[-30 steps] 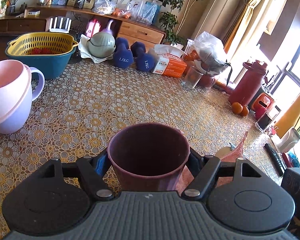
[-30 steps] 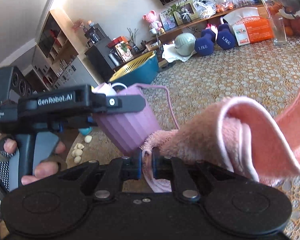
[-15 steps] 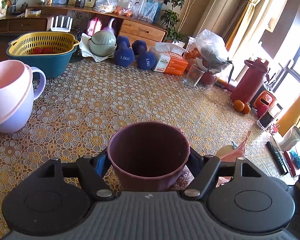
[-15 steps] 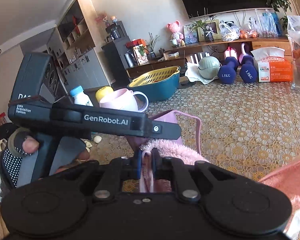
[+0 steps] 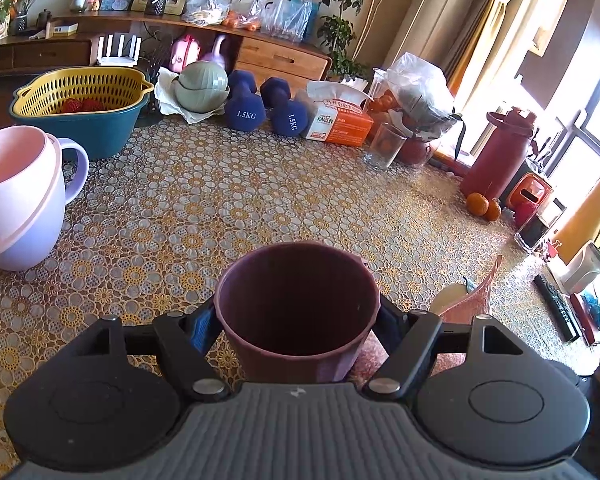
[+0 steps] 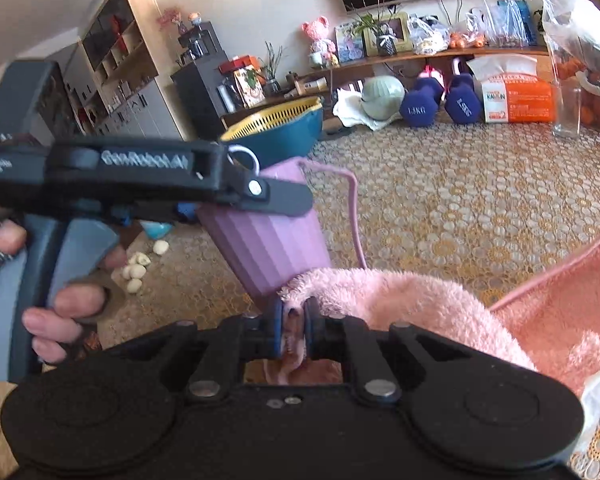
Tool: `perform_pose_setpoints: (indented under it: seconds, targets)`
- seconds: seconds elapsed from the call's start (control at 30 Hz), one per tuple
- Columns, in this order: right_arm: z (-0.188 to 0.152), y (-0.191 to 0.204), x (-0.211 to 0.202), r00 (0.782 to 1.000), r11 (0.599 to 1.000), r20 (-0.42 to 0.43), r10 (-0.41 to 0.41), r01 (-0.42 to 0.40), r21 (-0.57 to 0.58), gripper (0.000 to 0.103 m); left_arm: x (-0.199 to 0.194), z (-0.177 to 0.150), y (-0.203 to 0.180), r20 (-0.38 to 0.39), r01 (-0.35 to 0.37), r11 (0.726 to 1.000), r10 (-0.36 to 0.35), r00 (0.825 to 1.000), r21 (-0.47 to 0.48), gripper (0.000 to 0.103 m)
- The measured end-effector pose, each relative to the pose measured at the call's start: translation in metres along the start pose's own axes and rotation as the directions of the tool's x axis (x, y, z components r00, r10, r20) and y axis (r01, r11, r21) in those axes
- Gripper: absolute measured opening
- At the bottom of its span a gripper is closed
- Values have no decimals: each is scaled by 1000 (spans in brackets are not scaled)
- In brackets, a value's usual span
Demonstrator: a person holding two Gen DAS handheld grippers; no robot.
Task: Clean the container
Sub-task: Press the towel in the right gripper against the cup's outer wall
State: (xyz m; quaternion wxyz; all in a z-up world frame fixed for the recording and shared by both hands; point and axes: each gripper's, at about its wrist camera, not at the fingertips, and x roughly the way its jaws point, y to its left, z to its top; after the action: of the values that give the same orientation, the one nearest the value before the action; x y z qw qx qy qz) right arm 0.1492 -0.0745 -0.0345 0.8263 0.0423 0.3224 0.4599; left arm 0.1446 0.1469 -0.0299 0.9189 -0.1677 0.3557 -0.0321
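Observation:
A purple ribbed container (image 5: 296,312) fills the lower middle of the left wrist view, its open mouth facing the camera. My left gripper (image 5: 298,330) is shut on its sides and holds it above the table. From the right wrist view the same container (image 6: 268,236) tilts, with the left gripper (image 6: 236,196) clamped near its rim and a hand (image 6: 60,304) on the handle. My right gripper (image 6: 292,328) is shut on a pink fluffy cloth (image 6: 400,300) that rests against the container's base.
A pink and lilac jug (image 5: 16,196) stands at the left of the lace-covered table (image 5: 260,200). At the back are a teal basin with yellow strainer (image 5: 84,104), blue dumbbells (image 5: 260,108), a tissue box (image 5: 340,120), a glass (image 5: 384,146) and a red bottle (image 5: 500,152).
My right gripper with the cloth has dropped from the container's rim to its base. The container now tilts more in the left gripper, which barely moved.

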Motion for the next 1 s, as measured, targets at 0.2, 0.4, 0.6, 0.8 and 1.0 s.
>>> perform_pose_setpoints:
  seconds: [0.2,0.4,0.6,0.8,1.0]
  targets:
    - [18,17,-4,998,998,53,21,-18,-55,10,0,0,-2,-5,-8,1000,9,1000,4,76]
    - [8,3,9,1000,1000,16,-11,12,-29,10,1,1,-3,-10,-13,1000,13,1000,7,76]
    - [-3,-5,17,998,998,-28,-56,55,-15,10,1,0,-5,-9,-17,1000,17,1000,19,76]
    - [-10,-5,24,988,991,-84,-129,127,-31,10,1,0,-6,-9,-18,999,18,1000,27,76]
    - [-8,-4,17,988,991,-75,-136,136,-17,10,1,-1,-5,-10,-15,1000,15,1000,23,76]
